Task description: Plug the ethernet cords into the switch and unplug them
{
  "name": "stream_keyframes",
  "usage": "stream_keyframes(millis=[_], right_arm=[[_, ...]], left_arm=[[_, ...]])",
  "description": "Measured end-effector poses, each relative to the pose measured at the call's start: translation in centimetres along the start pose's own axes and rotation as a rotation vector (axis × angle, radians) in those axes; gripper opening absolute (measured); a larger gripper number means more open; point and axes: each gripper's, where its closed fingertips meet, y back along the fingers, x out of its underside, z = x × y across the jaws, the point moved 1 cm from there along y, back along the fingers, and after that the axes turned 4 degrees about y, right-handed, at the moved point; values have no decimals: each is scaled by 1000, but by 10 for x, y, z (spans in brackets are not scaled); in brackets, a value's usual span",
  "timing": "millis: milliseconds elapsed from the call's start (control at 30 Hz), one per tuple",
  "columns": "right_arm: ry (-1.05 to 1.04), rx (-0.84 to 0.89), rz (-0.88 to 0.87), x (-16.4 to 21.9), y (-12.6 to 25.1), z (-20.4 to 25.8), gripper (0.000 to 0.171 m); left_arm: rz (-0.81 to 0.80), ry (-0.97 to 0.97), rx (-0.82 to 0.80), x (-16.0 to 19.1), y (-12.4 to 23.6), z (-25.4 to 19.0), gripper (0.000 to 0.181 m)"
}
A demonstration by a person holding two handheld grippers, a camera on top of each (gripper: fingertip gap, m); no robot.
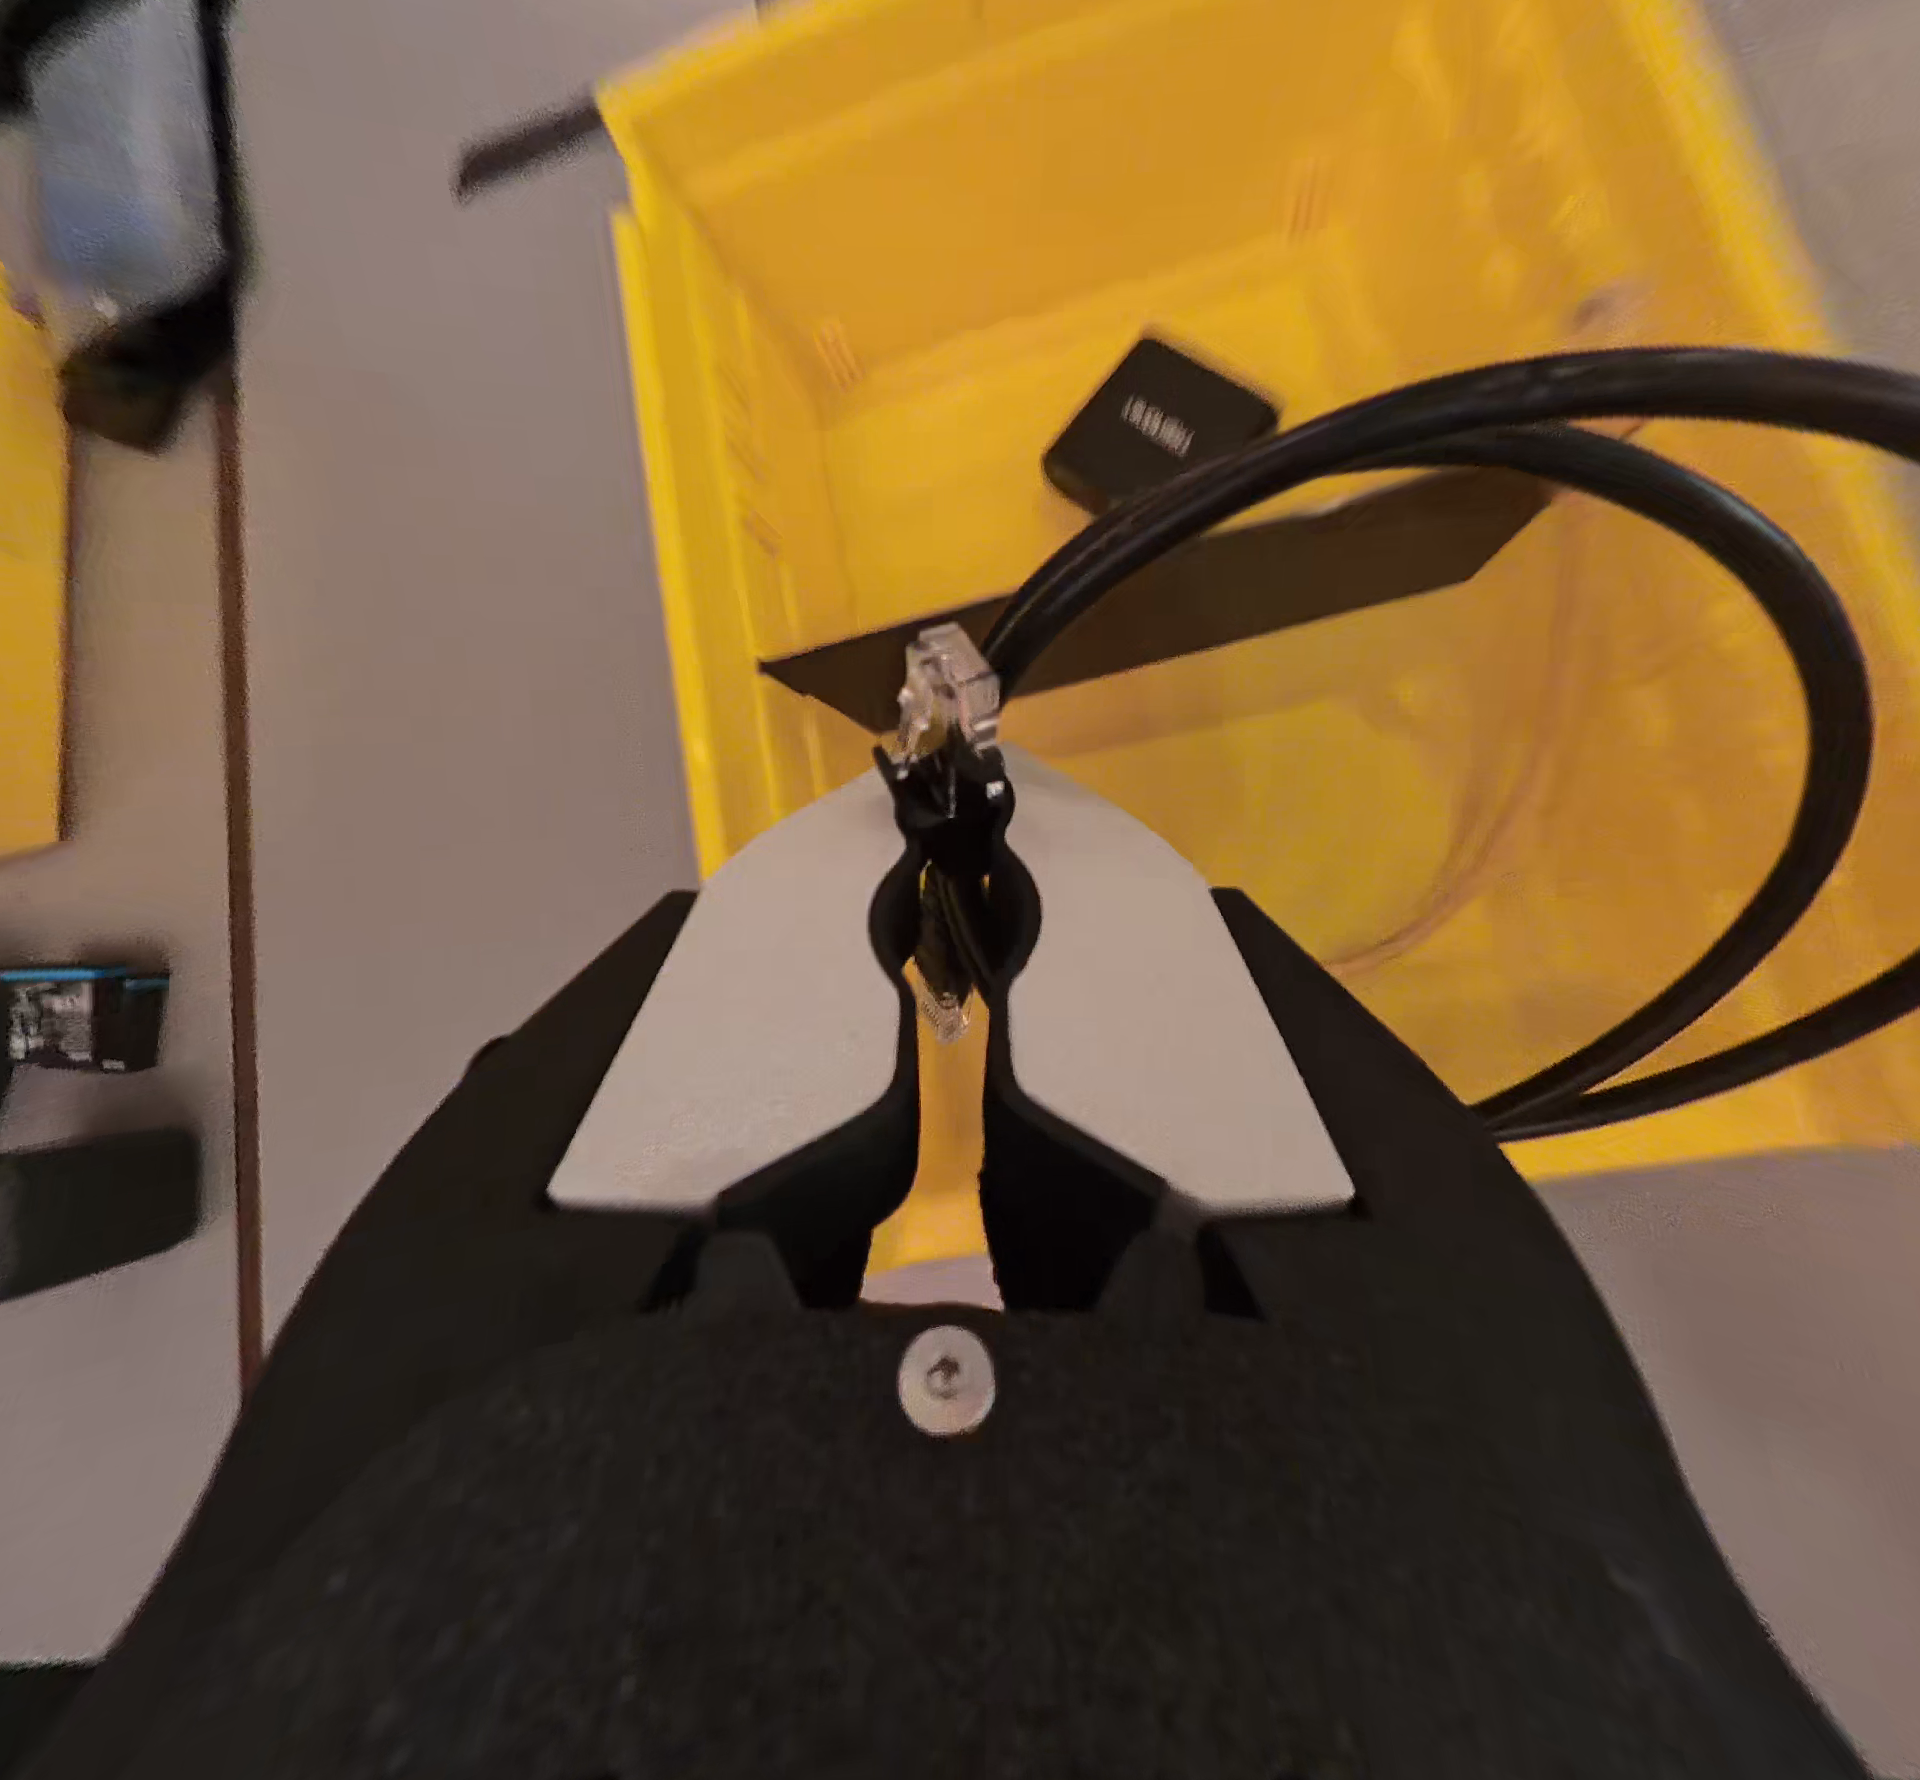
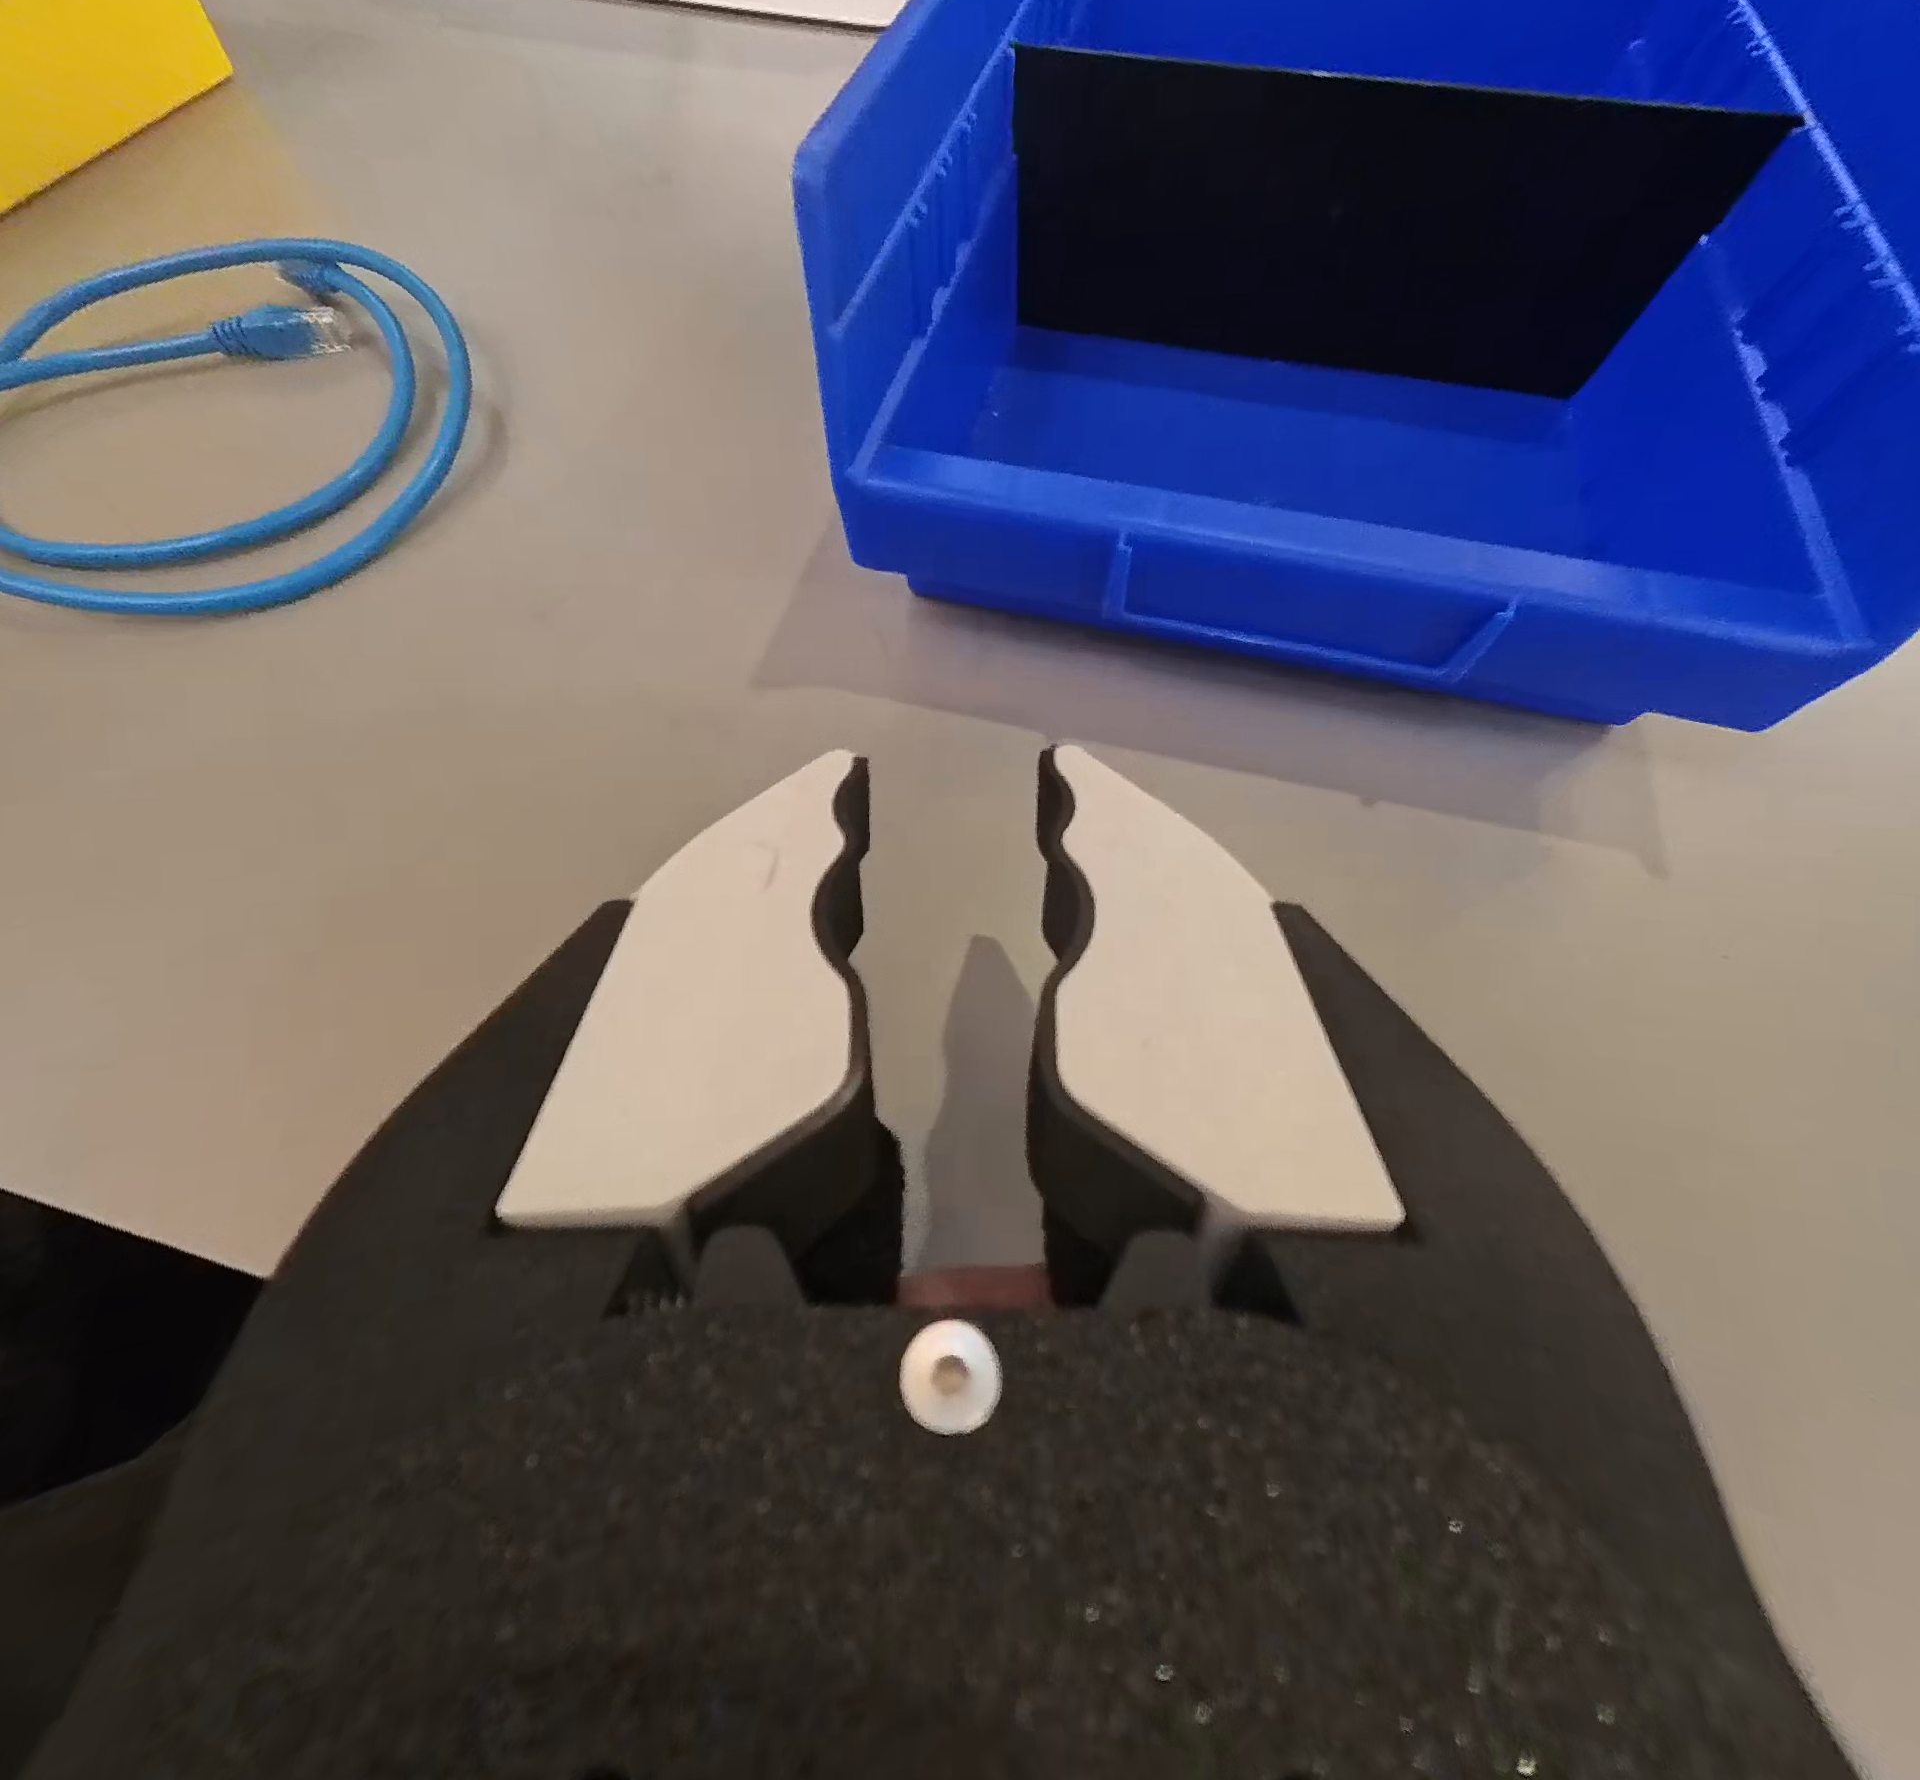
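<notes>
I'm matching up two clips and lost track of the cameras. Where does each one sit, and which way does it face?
Left wrist view: on the left tongs, looking down into a yellow bin; its fingers pinch a black ethernet cord.
Right wrist view: on the right tongs, open, facing across the grey table to a blue bin and a blue ethernet cord.
Shared: probably only the yellow bin.

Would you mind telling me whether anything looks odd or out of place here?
The left gripper is shut on both clear plugs of the looped black cord over the yellow bin. Otherwise nothing stands out.
</notes>
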Motion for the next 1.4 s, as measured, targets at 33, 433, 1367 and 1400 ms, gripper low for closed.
stream_keyframes(millis=[33,433,1367,1400], right_arm=[[-2,-5,0,0,0,1,30],[33,-7,-4,-3,1,7,30],[61,-39,28,3,-1,17,30],[64,-39,29,2,-2,18,30]], left_arm=[[-66,14,24,-12,19,0,6],[-151,-256,428,-51,108,-191,7],[-43,-324,508,2,71,-147,34],[-29,-332,474,7,63,-129,35]])
